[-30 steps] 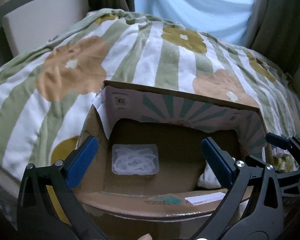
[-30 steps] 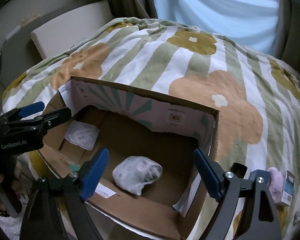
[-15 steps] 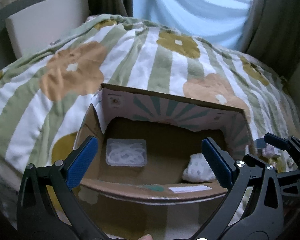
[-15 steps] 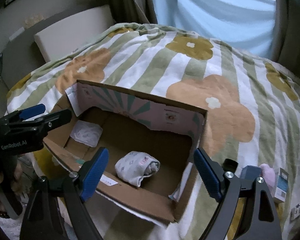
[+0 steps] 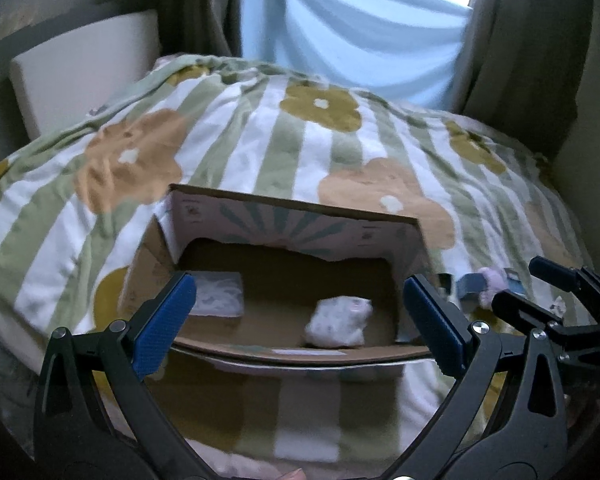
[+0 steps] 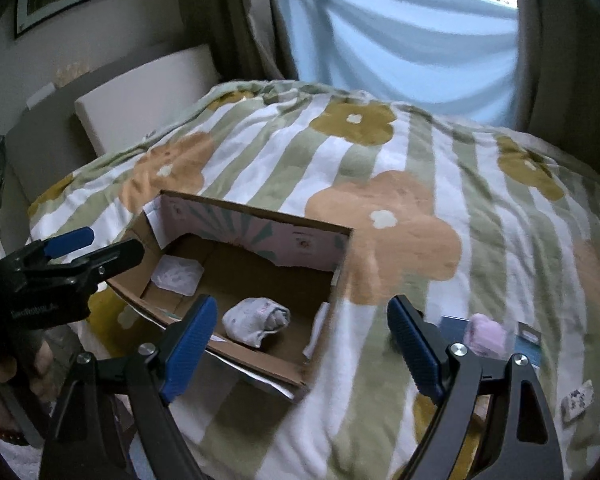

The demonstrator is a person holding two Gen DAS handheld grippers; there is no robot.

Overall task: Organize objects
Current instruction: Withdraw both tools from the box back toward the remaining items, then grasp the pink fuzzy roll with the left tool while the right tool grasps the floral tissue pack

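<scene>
Near the bed's [image 6: 440, 152] front edge, the cardboard box [image 6: 312, 240] holds a rolled sock [image 6: 256, 320] while both grippers [image 5: 300, 312] [image 6: 300, 336] hover open and empty, so a careless reach toward the pink item [image 6: 486, 334] beside the box could nudge it.

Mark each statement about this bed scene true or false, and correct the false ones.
1. The cardboard box sits on the striped blanket. True.
2. The rolled socks lie outside the box. False: they lie inside it.
3. The right gripper holds nothing. True.
4. The left gripper is clamped on the clear packet. False: its jaws are open and empty.
5. A pink bundle lies on the blanket beside the box. True.
</scene>
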